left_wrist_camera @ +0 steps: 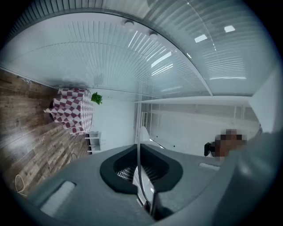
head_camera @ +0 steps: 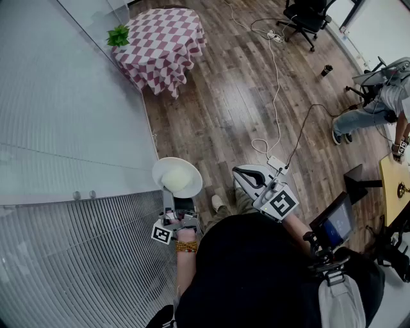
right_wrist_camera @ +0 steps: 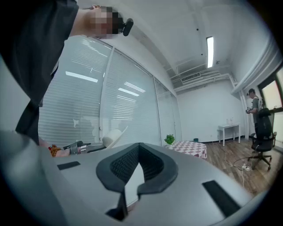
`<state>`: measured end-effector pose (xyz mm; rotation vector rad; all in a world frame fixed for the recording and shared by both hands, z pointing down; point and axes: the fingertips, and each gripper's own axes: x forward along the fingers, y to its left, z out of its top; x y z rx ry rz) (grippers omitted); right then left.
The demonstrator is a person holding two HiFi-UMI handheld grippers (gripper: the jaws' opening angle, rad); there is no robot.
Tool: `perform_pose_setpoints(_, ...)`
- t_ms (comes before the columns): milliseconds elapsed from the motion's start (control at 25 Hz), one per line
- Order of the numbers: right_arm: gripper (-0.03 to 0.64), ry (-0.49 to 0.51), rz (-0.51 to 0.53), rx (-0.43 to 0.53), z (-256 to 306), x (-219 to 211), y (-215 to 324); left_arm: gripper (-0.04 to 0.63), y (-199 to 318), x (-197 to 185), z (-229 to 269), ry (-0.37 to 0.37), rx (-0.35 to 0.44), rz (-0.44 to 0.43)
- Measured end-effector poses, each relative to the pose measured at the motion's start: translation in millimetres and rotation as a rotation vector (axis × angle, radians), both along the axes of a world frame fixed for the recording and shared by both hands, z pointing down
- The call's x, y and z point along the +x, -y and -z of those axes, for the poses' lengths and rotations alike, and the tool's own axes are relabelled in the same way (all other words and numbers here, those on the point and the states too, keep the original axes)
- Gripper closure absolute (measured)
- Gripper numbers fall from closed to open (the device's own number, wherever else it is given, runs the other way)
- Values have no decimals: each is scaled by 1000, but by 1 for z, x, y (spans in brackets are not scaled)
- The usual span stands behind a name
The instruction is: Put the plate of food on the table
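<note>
A white plate [head_camera: 186, 184] carrying a pale mound of food [head_camera: 175, 178] is held out over the wooden floor by my left gripper [head_camera: 169, 193], which is shut on its near rim. In the left gripper view the plate [left_wrist_camera: 138, 145] shows edge-on, pinched between the jaws of the left gripper [left_wrist_camera: 140, 173]. The table [head_camera: 163, 41], under a red-and-white checked cloth, stands far ahead by the glass wall; it also shows as the table [left_wrist_camera: 70, 109] and the table [right_wrist_camera: 189, 148]. My right gripper [head_camera: 239, 172] is shut and holds nothing, to the right of the plate [right_wrist_camera: 112, 136].
A green plant [head_camera: 118, 35] stands on the table's left corner. A glass wall with blinds [head_camera: 57, 115] runs along the left. Cables [head_camera: 275, 77] and a power strip [head_camera: 277, 163] lie on the floor. An office chair [head_camera: 304, 16] and a seated person [head_camera: 378, 109] are at the right.
</note>
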<state>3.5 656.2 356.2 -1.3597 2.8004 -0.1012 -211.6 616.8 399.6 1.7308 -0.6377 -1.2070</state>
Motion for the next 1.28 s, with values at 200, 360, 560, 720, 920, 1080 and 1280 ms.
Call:
perform_pose_setpoints(200, 604, 22, 3, -48, -8, -10, -9, 580, -10, -15, -5, -4, -10, 7)
perform_pose_setpoints(360, 603, 32, 50, -20, -8, -27, -16, 580, -16, -26, -4, -9, -5, 15)
perform_pose_setpoints(560, 603, 13, 81, 9, 5, -47, -22, 580, -20, -39, -1, -24, 9, 25)
perform_pose_setpoints(720, 603, 3, 84, 35, 7, -59, -25, 580, -20, -48, -2, -41, 23, 25)
perform_pose_setpoints(920, 603, 5, 81, 29, 1, -68, -25, 580, -18, -59, -9, -52, 23, 30)
perform_pose_setpoints(1080, 603, 2, 110, 10, -7, -78, -18, 580, -14, -65, -13, -56, 24, 49)
perform_pose_setpoints(1280, 603, 14, 136, -16, -10, -83, 16, 580, -6, -70, -10, -50, 26, 99)
